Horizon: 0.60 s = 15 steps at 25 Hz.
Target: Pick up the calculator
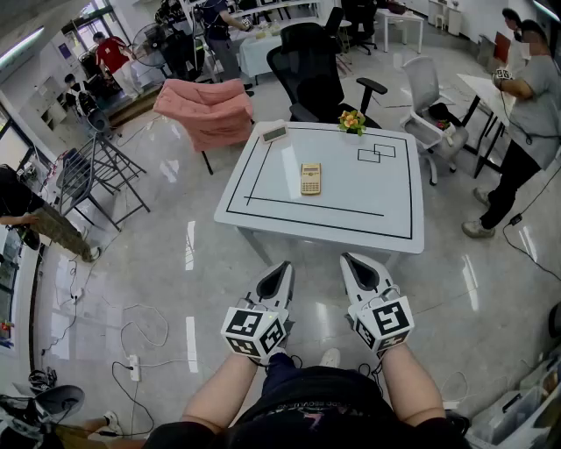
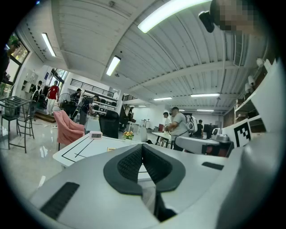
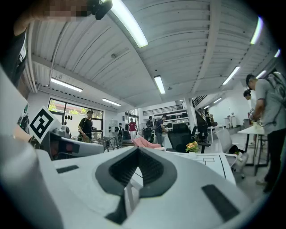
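Yellow calculator [image 1: 310, 178] flat on table [image 1: 351, 210]

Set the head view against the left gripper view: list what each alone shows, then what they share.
Head view only: the person's forearms, the power strip on the floor, and the calculator with its whole face showing, lying mid-table. Left gripper view only: the ceiling lights and the left gripper up close, its jaws pressed together with nothing between them. Shared: the white table, the pink chair and the flowers.
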Each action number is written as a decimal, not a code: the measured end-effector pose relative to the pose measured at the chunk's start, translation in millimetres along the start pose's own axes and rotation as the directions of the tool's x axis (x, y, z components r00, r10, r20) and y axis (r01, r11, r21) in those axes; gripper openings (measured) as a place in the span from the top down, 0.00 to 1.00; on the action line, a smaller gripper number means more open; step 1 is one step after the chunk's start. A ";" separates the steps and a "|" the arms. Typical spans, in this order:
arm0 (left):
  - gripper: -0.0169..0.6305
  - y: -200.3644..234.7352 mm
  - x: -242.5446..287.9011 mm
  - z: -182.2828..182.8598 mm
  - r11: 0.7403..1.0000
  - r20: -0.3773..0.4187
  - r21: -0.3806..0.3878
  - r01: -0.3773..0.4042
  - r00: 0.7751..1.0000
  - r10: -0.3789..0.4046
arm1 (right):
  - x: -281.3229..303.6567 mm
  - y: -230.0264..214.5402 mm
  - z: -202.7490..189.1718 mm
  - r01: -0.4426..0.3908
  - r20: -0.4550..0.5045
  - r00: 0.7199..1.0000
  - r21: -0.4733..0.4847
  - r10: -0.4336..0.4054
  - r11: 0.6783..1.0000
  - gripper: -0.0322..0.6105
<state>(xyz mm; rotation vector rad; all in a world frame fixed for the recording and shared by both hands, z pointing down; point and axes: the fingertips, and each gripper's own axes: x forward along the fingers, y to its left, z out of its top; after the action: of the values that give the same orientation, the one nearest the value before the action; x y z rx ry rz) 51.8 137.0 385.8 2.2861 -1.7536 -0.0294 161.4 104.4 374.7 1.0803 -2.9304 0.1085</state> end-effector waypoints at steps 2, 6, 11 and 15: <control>0.97 1.3 1.2 -0.8 1.000 0.000 -0.002 0.000 1.000 0.000 | 1.3 -0.4 -1.7 0.000 -0.001 1.000 0.001 0.000 1.000 0.95; 0.97 0.7 4.4 -0.7 1.000 0.002 -0.004 -0.001 1.000 0.001 | 1.9 -3.1 -1.8 -0.006 0.007 1.000 0.008 0.006 1.000 0.95; 0.97 1.6 2.1 5.5 1.000 0.028 -0.012 -0.003 1.000 0.003 | -0.9 1.6 7.2 -0.051 0.063 0.997 0.045 0.048 0.998 0.95; 0.79 6.0 5.8 4.6 1.000 0.022 -0.023 0.022 1.000 -0.021 | 4.8 2.7 5.9 -0.053 0.067 0.996 0.044 0.050 0.998 0.84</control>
<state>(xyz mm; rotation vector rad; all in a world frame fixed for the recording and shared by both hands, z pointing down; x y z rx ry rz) 46.9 129.2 383.4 2.2964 -1.7304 -0.0784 156.1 102.8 368.9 1.0338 -3.0299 0.1446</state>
